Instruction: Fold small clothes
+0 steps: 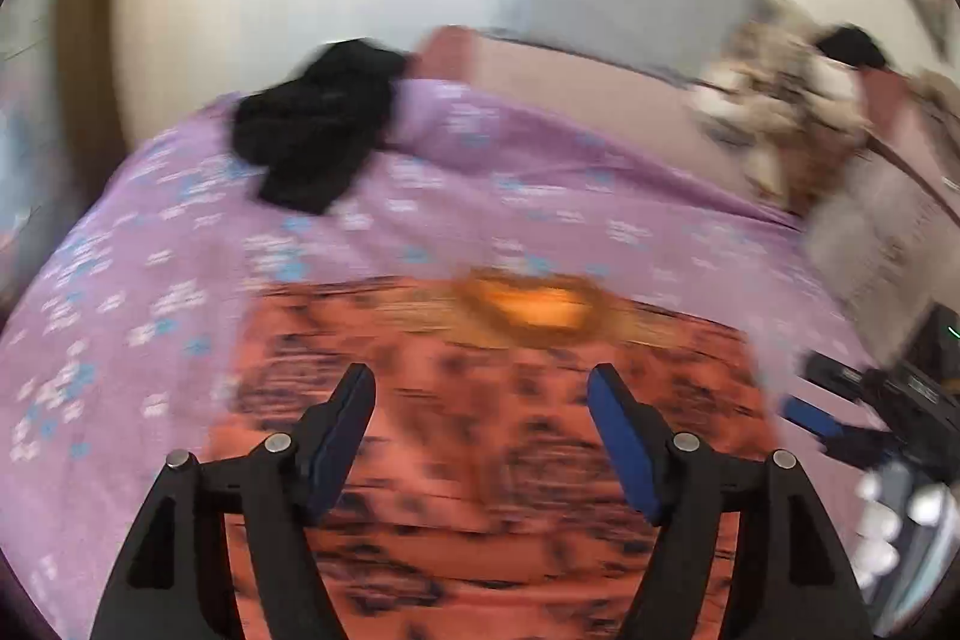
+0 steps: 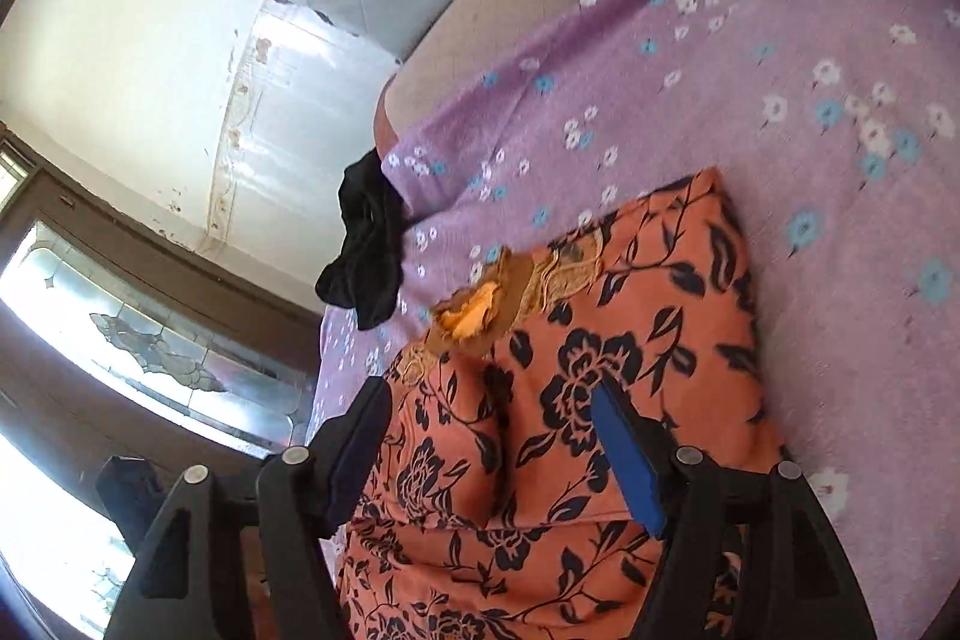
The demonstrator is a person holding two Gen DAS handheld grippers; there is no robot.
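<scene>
An orange garment with a black flower-and-vine print (image 2: 606,340) lies spread on the bed in front of me, its neckline (image 2: 480,304) pointing away from me. The neckline has tan embroidered trim and shows a yellow-orange inner lining. In the right wrist view a raised fold runs lengthwise down the cloth between my right tongs' fingers. In the left wrist view the same garment (image 1: 480,430) is heavily blurred, its print reduced to dark smears.

My left tongs (image 1: 480,394) are spread wide above the garment, with nothing between the blue pads (image 1: 618,436). My right tongs (image 2: 489,406) are also spread wide, one finger on each side of the raised fold; I cannot tell whether the pads touch the fabric.

Beneath the garment is a purple bedsheet with small white and blue flowers (image 2: 810,112). A crumpled black garment (image 1: 318,124) lies on the sheet well beyond the orange one, near the bed's far edge. On the far right in the left wrist view sits a blurred heap of tan and white patterned fabric (image 1: 780,100). A pale wall (image 2: 120,40) and a window with patterned glass (image 2: 156,340) lie beyond the bed.
</scene>
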